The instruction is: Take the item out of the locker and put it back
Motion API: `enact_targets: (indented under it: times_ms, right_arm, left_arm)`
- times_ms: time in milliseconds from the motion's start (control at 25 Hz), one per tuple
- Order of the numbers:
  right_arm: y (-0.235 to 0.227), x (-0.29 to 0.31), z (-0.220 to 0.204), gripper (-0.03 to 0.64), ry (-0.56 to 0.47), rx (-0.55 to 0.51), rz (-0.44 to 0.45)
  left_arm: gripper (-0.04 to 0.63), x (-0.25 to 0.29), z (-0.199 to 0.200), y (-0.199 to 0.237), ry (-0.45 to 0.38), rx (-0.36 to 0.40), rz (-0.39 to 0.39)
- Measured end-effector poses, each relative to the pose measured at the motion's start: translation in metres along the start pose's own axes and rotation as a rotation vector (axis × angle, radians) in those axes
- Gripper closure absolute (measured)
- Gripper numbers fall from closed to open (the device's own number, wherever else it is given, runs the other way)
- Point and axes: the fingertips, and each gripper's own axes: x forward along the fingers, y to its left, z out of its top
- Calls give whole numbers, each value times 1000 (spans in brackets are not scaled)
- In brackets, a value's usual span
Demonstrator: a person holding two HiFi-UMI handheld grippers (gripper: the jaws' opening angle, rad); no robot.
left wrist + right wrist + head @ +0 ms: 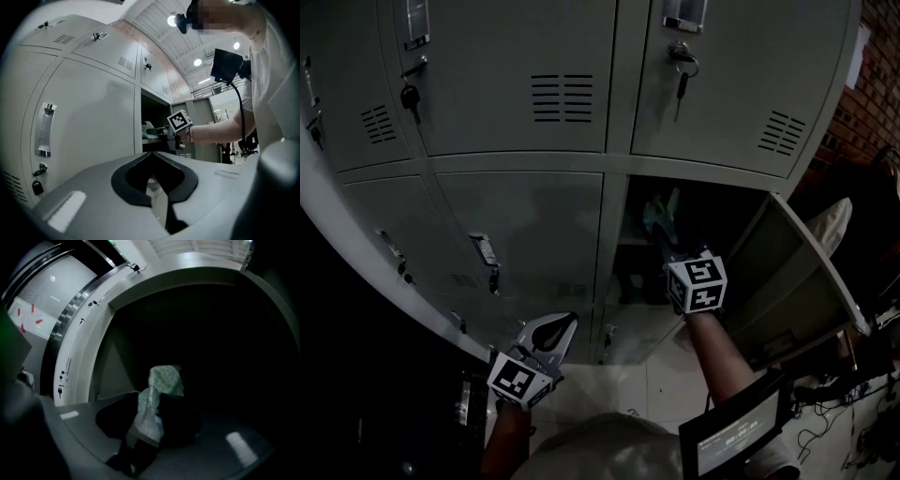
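A soft pale-green patterned packet (164, 378) stands up between the jaws of my right gripper (150, 401), which is shut on its lower end inside the dark open locker (717, 211). In the head view the right gripper (664, 246) reaches into that compartment, the packet (659, 216) just beyond its marker cube. The left gripper view shows the same packet (147, 129) at the locker mouth. My left gripper (566, 325) hangs low in front of the closed locker doors, shut with nothing in it (151, 153).
The open locker's door (802, 272) swings out to the right. Closed grey lockers with keys (682, 73) hanging in their locks surround it. A brick wall (867, 112) is at the far right. A dark screen (736, 436) hangs at the person's chest, with cables on the floor.
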Motion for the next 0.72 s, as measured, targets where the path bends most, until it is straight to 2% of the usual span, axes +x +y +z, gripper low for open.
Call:
enact_targets:
  times_ms: [40, 80, 200, 480, 720]
  right_arm:
    - [0, 0, -1, 574, 7, -8, 4]
    - [0, 0, -2, 563, 9, -15, 8]
    - [2, -8, 1, 601, -12, -32, 4]
    - [31, -63, 24, 612, -128, -87, 17]
    - [76, -128, 17, 612, -148, -40, 19]
  left_arm:
    - [591, -1, 0, 1, -2, 0, 1]
    - [591, -3, -1, 2, -2, -3, 4]
    - [591, -10, -4, 5, 0, -17, 11]
    - [591, -24, -3, 3, 2, -22, 15]
    - [591, -44, -7, -10, -29, -72, -8]
